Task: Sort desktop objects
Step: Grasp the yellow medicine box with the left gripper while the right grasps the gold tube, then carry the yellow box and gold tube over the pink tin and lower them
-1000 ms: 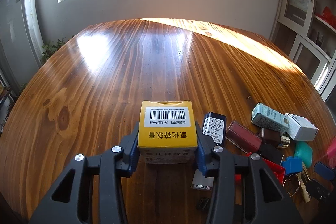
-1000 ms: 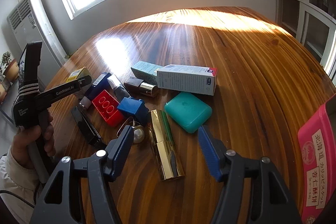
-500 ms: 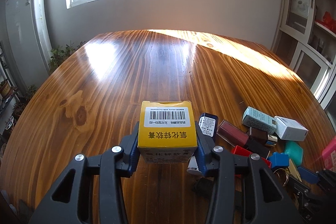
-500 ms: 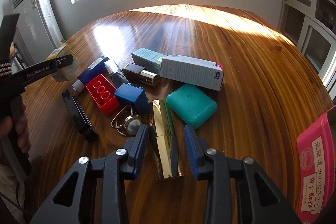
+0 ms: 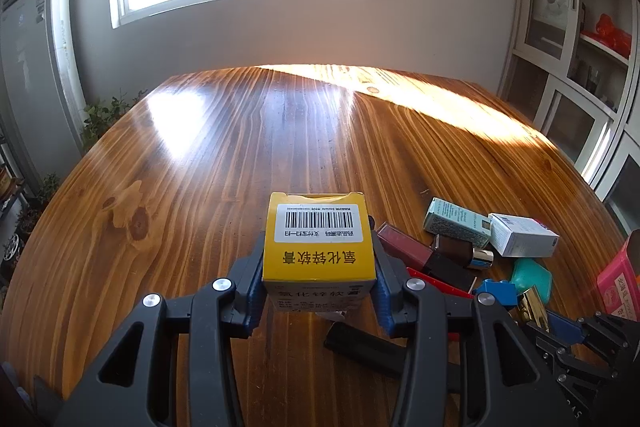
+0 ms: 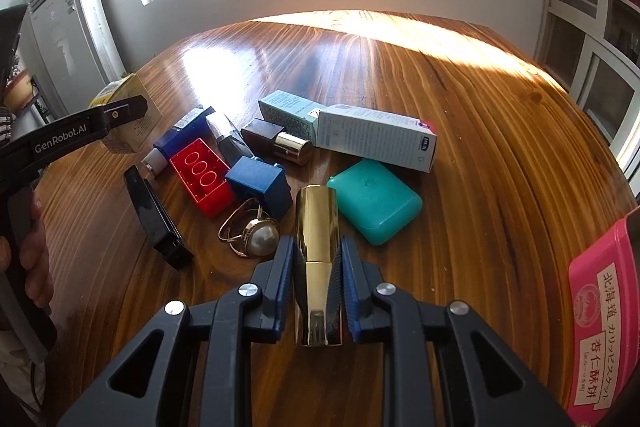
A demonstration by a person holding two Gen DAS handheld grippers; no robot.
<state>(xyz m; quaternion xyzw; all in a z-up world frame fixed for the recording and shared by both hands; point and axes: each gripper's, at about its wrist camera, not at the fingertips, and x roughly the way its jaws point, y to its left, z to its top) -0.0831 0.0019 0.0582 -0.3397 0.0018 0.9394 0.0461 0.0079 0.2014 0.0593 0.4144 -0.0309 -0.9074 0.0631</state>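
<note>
Left gripper (image 5: 319, 267) clamped on a yellow box (image 5: 319, 247), barcode label facing up, blue pads pressed against both sides; box carried above the wooden table (image 5: 224, 155), off to the left of the pile. Right gripper (image 6: 318, 267) pinching a gold tube (image 6: 318, 247) along its length, tube pointing away from the camera, far end near a teal case (image 6: 374, 201). Whether the tube is off the table: cannot tell. Clustered on the table in the right wrist view: white carton (image 6: 376, 137) lying across a pale green carton (image 6: 286, 113), brown bottle with gold cap (image 6: 276, 141) just beside them, blue brick (image 6: 260, 183) touching a red brick (image 6: 200, 175), pearl ring (image 6: 250, 233) in front of the blue brick, black clip (image 6: 156, 217) to the left, blue tube with white cap (image 6: 176, 137) behind the red brick. Pink tin (image 6: 600, 323) at the right edge, well apart from the pile.
</note>
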